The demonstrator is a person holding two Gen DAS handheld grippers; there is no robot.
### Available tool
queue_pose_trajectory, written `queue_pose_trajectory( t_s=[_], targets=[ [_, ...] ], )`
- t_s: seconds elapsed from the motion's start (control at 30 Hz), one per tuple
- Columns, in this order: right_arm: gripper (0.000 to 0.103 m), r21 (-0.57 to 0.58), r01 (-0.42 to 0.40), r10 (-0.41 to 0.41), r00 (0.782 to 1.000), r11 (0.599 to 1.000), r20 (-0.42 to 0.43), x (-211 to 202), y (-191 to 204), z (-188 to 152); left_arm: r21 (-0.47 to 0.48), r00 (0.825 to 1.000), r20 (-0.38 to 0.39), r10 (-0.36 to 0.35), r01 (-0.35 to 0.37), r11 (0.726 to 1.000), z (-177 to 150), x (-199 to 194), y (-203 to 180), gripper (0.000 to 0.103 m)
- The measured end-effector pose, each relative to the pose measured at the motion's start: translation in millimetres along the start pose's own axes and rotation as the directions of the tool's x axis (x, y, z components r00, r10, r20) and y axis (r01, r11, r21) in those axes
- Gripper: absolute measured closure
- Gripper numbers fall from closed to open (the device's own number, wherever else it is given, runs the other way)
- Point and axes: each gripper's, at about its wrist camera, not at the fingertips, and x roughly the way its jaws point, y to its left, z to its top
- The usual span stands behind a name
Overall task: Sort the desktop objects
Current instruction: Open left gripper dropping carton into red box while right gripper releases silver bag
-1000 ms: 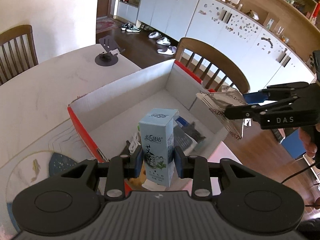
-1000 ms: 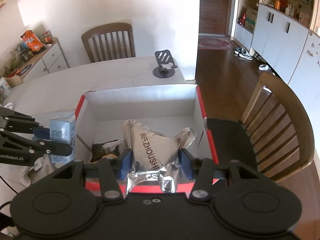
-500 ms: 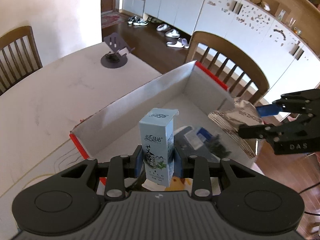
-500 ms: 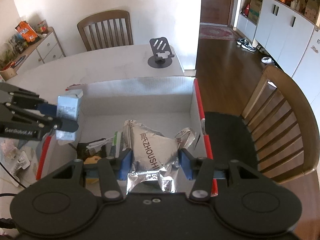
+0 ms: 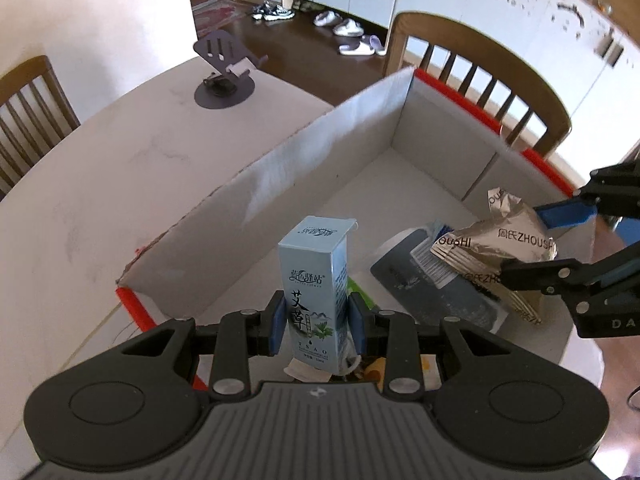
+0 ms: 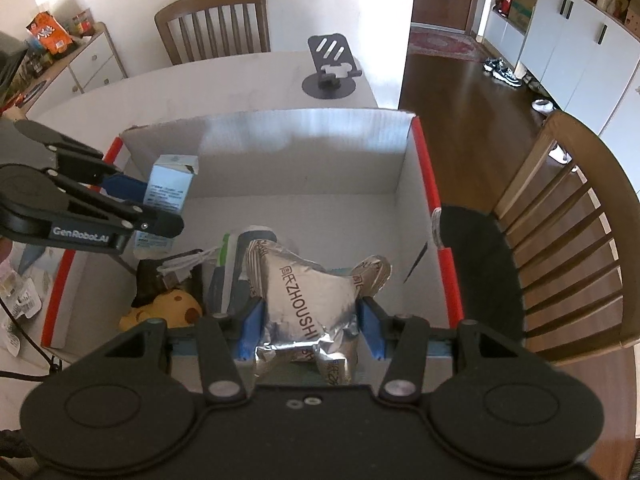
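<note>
Both pairs of fingers are clenched on cargo: my left gripper [image 5: 316, 322] clamps a pale blue carton [image 5: 315, 288] upright between its blue pads, and my right gripper [image 6: 308, 328] squeezes a crinkled silver foil pouch [image 6: 306, 304] by its middle. Each load hangs over the open cardboard box [image 6: 280, 152] with red edges, the carton near the box's left wall, the pouch over the near right part

Inside the box I can see a dark flat packet [image 5: 432, 296], a coiled white cable [image 6: 188, 264] and a yellow spotted toy [image 6: 168, 312], crowded toward the near side. I judge the step in hand to be dropping both items in. To do it well I would lower each one until it is well below the rim before letting go, keep my two grippers apart so they do not knock, and aim the carton at the bare floor toward the far wall so it does not topple onto the cable. The pouch is soft and should settle wherever it lands

Outside the box, the pale table [image 5: 100, 184] carries a dark phone stand [image 5: 224, 76] near its far edge. Wooden chairs [image 6: 576, 240] stand around it, with white cabinets [image 6: 580, 36] and shoes on the brown floor beyond
</note>
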Motion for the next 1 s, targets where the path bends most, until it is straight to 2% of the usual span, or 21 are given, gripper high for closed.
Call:
queue_pose_trajectory(
  t_s=[0.37, 0.83, 0.87, 0.9, 0.97, 1.0],
  targets=[
    [0.052, 0.03, -0.01, 0.01, 1.0, 1.0, -0.016, 15, 0, -1, 0.071, 0.997, -0.068, 0.024, -0.02, 0.997, 5, 22, -6, 0.072],
    [0.049, 0.057, -0.022, 0.023, 1.0, 0.998, -0.006, 18, -2, -1, 0.057, 0.995, -0.091, 0.042, -0.037, 0.998, 4, 28, -4, 0.07],
    [0.047, 0.056, -0.023, 0.024, 1.0, 0.998, -0.004, 18, -2, -1, 0.056, 0.995, -0.086, 0.042, -0.037, 0.998, 4, 27, -4, 0.063],
    [0.047, 0.053, -0.022, 0.022, 1.0, 0.998, -0.003, 17, -2, -2, 0.054, 0.996, -0.079, 0.04, -0.036, 0.998, 4, 25, -4, 0.049],
    [0.045, 0.045, -0.012, 0.012, 1.0, 0.999, 0.003, 16, -1, -2, 0.059, 0.998, -0.057, 0.038, -0.034, 0.998, 3, 19, -5, 0.04],
    [0.045, 0.042, -0.011, 0.011, 1.0, 0.999, 0.008, 14, -1, -3, 0.061, 0.998, -0.048, 0.041, -0.038, 0.997, 4, 16, -6, 0.04]
  ],
)
